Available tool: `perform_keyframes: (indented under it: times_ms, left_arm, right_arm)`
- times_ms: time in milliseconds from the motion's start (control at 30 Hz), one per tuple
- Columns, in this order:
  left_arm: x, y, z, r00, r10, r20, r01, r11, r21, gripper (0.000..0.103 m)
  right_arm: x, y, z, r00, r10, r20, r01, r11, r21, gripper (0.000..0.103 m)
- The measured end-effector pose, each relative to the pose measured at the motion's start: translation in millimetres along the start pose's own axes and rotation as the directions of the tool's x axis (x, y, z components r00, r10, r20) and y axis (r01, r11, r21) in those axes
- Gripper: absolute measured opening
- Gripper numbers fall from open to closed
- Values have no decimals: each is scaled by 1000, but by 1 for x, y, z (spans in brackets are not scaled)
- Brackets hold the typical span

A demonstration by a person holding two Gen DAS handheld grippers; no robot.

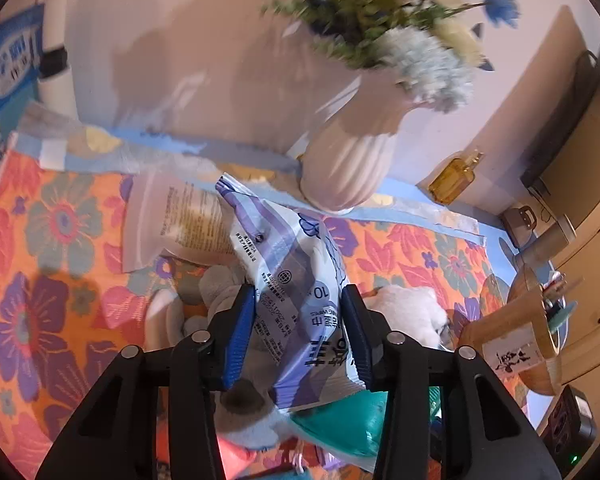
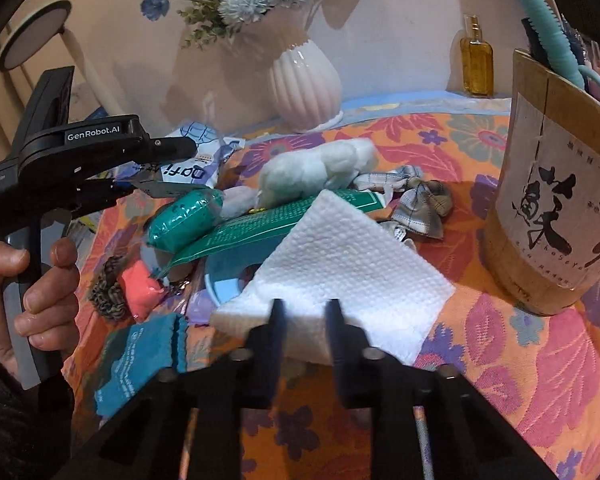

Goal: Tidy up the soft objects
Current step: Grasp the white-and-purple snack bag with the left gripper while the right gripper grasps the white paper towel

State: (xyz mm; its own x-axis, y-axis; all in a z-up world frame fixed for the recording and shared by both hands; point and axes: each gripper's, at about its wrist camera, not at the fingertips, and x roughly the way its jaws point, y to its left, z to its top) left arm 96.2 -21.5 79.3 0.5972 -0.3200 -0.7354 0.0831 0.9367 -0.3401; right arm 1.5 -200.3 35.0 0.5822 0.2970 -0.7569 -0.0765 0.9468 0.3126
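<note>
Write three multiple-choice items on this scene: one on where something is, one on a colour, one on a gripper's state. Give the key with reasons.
1. Where does the white ribbed vase stand?
A. at the back of the table by the wall
B. inside the wooden holder
C. on the paper towel

2. What colour is the liquid in the small glass bottle?
A. blue
B. amber
C. clear

3. What is the left gripper doing?
A. standing open over a bare cloth
B. closed on the purple-and-white wipes pack
C. closed on the vase

Key: 1 A, the vase stands on the cloth's far edge against the wall. 2 B, the bottle glows yellow-amber in both views. 3 B, both blue pads press on the pack's sides.
</note>
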Motion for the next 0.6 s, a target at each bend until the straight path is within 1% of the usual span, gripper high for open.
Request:
perform_keyframes:
  times_ms: [100,200,233,267,300,333,367,400,467,500,567,600]
  left_arm:
    - [-20,-8,-5,999,-12,47,12,1000,4,39]
    - [-36,-19,-10,996,-12,91,9,1000,26,39]
    - [-42,-22,-11,995,-14,102,10,999,32,39]
    - [-48,-24,-13,994,-22,109,18,999,35,39]
    - [-52,-27,-15,993,-33,113,29,999,37,39]
    - [-56,-28,-17,992,-46,116,41,998,38,39]
    - [-60,-29,-19,991,-55,121,50,998,40,39]
    - [-63,-29,-20,991,-58,124,53,998,41,39]
    - [-66,-29,-24,990,-57,126,52,998,43,39]
    - [-66,-29,-25,991,-57,123,52,998,42,39]
    - [-64,-29,-26,992,-57,108,53,998,40,39]
    - [-64,-30,-28,993,-58,104,54,998,41,39]
  right_arm:
    - [-11,2,-4,999,-6,36,6,1000,-10,7]
    - [-22,1,-6,998,14,56,-14,1000,-9,7]
    - [-25,-3,-7,999,16,50,-17,1000,5,7]
    - [-26,-9,-9,999,10,32,-11,999,38,10]
    - [-24,-14,-10,1000,8,9,-8,998,64,26]
    - [-20,-21,-11,1000,6,-23,-4,996,95,45]
    - [-16,-29,-13,999,1,-48,5,992,128,87]
    - [-13,-37,-16,999,15,-43,-7,986,169,103]
    - [-10,-42,-16,997,68,-21,-62,978,200,103]
    - [-4,-42,-13,997,76,-21,-70,976,207,103]
    - [5,-35,-3,999,42,-29,-37,984,173,103]
    - [12,-30,4,998,50,-41,-43,987,156,103]
